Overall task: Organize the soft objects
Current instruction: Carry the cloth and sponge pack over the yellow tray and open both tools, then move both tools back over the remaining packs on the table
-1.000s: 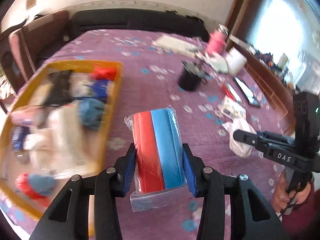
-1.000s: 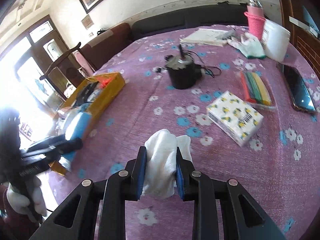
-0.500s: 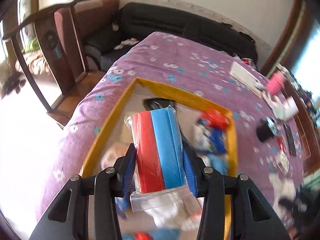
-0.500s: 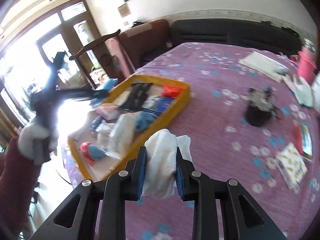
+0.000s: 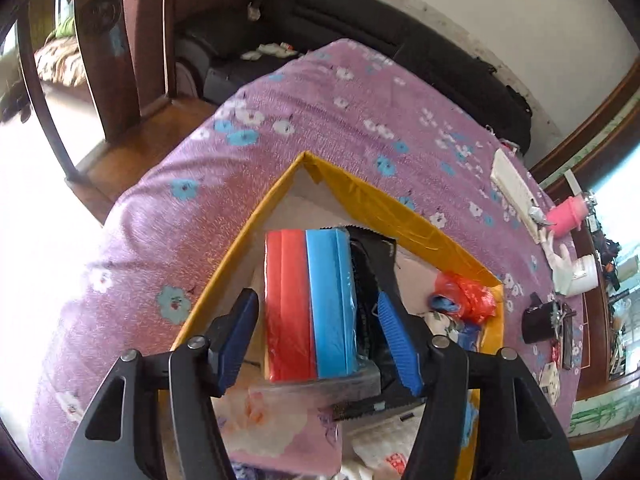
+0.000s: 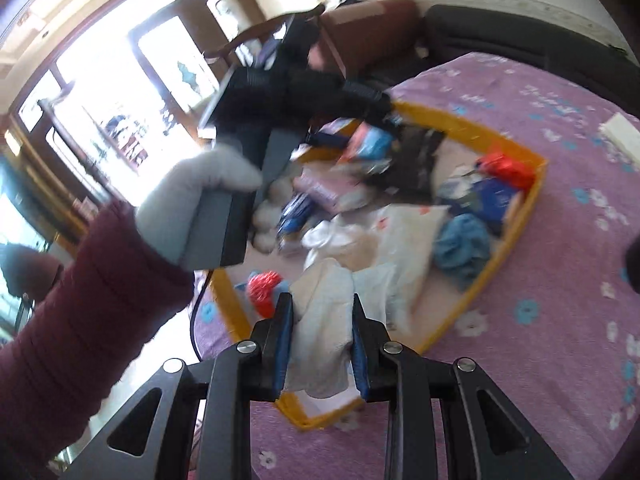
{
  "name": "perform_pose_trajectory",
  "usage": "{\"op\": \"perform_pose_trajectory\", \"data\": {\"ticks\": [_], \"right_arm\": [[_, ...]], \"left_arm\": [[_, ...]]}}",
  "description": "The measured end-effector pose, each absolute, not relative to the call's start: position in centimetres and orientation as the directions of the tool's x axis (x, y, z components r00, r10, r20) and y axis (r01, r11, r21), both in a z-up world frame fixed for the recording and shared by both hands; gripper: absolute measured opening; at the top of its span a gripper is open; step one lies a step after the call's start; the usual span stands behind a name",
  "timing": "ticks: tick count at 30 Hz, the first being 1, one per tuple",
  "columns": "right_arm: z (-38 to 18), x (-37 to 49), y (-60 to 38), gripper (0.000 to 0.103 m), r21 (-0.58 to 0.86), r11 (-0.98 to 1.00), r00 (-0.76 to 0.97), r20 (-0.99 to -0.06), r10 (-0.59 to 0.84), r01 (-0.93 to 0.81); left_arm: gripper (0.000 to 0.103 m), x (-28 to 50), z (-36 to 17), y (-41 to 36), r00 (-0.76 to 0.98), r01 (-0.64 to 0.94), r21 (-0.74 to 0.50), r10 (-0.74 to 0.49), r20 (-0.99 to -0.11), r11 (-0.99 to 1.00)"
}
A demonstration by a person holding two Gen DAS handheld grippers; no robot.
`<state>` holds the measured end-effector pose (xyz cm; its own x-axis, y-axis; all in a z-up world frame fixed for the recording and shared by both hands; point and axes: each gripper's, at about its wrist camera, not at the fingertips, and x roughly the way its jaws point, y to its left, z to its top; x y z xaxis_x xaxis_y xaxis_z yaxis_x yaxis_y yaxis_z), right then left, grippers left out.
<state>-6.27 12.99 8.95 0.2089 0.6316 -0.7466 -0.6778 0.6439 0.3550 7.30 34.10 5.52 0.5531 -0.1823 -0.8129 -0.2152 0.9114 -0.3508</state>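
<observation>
Left hand-held gripper (image 5: 316,340): jaws opening, sponge pack (image 5: 310,304) loose between, over yellow tray (image 5: 384,204).
Right hand-held gripper (image 6: 320,344): pinching white cloth (image 6: 320,332).
Tip: release it at the tray's six o'clock edge.

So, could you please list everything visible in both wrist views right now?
tray: one, yellow rim, on the purple cloth.
bagged sponges: one pack, red and blue, over the tray, between the opening left pads, apart from them.
white cloth: one, clamped in the right tongs at the tray's near edge.
black pouch: one, in the tray beside the sponges.
red bag: one, tray's far corner.
blue cloth: one, in the tray.
pink cup: one, far table edge.
floral tablecloth: one, purple.
left tongs: black, blue pads.
right tongs: black, blue pads.
gloved hand: one, grey glove, maroon sleeve, gripping the left tool.
</observation>
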Motion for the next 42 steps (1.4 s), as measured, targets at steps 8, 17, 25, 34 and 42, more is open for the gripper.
{"op": "perform_pose_trajectory", "data": {"ticks": [8, 17, 25, 34, 42], "right_arm": [[6.3, -7.0, 15.9, 0.046, 0.262, 0.67, 0.22, -0.809, 0.544, -0.695], [9.6, -9.1, 12.9, 0.069, 0.199, 0.7, 0.348, -0.755, 0.556, -0.685], [10.2, -9.2, 3.2, 0.073, 0.229, 0.818, 0.461, -0.731, 0.503, -0.528], [10.4, -10.9, -2.1, 0.074, 0.273, 0.845, 0.497, -0.71, 0.499, -0.459], [8.5, -10.6, -5.0, 0.076, 0.33, 0.864, 0.497, -0.715, 0.492, -0.381]], "left_arm": [[0.08, 0.9, 11.6, 33.7, 0.713, -0.175, -0.272, -0.069, -0.698, 0.946], [0.09, -6.4, 14.9, 31.5, 0.798, -0.235, -0.164, 0.094, -0.595, 0.958], [0.093, -10.0, 14.8, 26.7, 0.816, -0.169, -0.114, 0.074, -0.574, 0.979], [0.093, -12.0, 13.2, 25.2, 0.785, -0.192, -0.166, 0.05, -0.617, 0.967], [0.094, -13.3, 12.2, 20.5, 0.76, -0.208, -0.062, 0.122, -0.638, 0.976]]}}
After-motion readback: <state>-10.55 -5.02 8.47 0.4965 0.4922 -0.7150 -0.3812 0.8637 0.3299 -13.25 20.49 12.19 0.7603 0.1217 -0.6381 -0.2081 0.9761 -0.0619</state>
